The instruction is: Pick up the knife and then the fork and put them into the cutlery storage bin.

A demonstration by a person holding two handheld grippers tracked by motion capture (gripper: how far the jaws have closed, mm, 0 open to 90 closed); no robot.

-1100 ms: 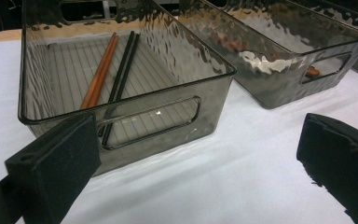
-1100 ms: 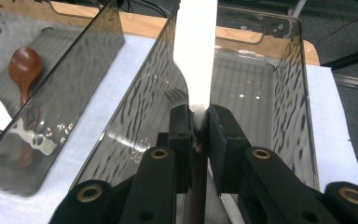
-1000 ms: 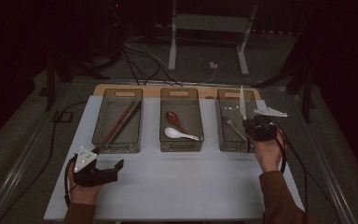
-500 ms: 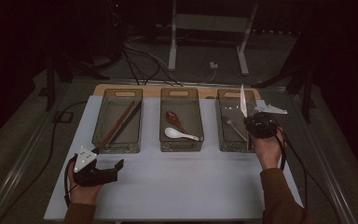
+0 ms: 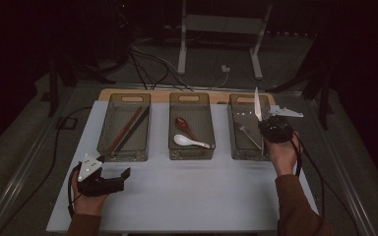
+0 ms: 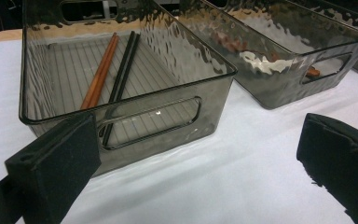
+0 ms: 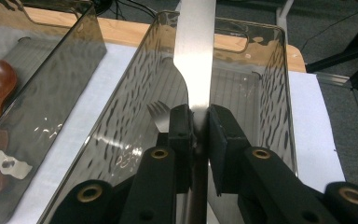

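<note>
My right gripper [image 7: 198, 126] is shut on a silver table knife [image 7: 195, 46], whose blade stands up and forward from the pads. In the high view this knife [image 5: 257, 104] and right gripper [image 5: 270, 128] hover over the right smoky bin [image 5: 235, 142]. A fork [image 7: 161, 116] lies inside that bin. My left gripper [image 6: 196, 154] stands open with nothing between its pads [image 6: 60, 158], low over the white mat in front of the left bin [image 6: 121, 121]. That bin holds brown chopsticks [image 6: 100, 74] and black chopsticks [image 6: 123, 70]. In the high view the left gripper [image 5: 115, 171] rests at the near left.
The middle bin [image 5: 192, 153] holds a dark wooden spoon [image 5: 183, 124] and a white spoon [image 5: 189, 141]. All three bins stand in a row at the back of the white mat [image 5: 187, 196]. Cables and a metal stand [image 5: 216, 44] lie on the floor beyond the table.
</note>
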